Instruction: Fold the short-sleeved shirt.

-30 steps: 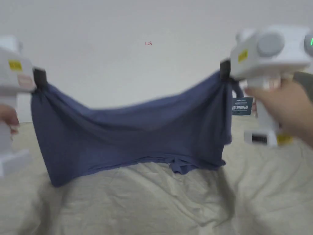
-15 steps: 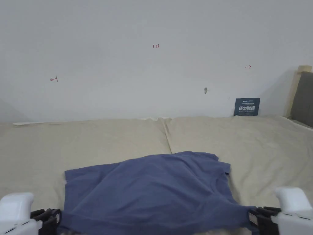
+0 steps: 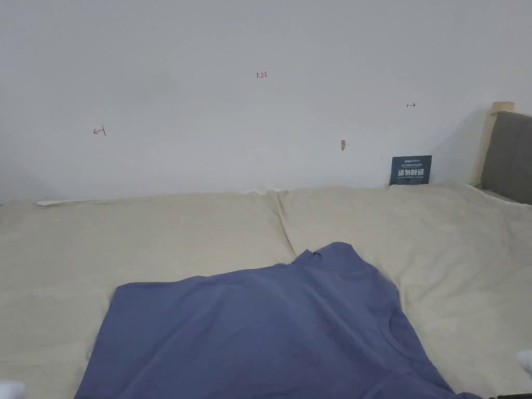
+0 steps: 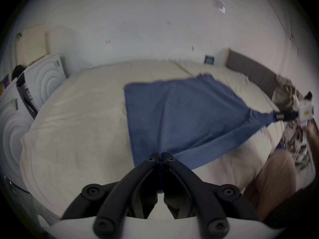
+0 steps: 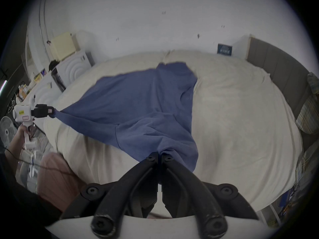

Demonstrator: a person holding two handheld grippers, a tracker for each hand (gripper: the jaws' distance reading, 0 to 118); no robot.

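Note:
A blue short-sleeved shirt lies spread on the beige bed, its neck opening toward the right side. In the left gripper view my left gripper is shut on the shirt at its near edge, over the bed's front. My right gripper is shut on the shirt at the near right corner. Each gripper view also shows the other gripper farther off: the right one and the left one, both pinching cloth pulled taut.
A white wall stands behind the bed, with a dark sign leaning on it. A grey headboard rises at the right. White round-patterned furniture stands past the bed's left side. The person's leg is at the bed's front.
The shirt went from hanging in the air between the raised grippers to lying flat on the bed. Both grippers came down and back toward the person, dropping below the head view.

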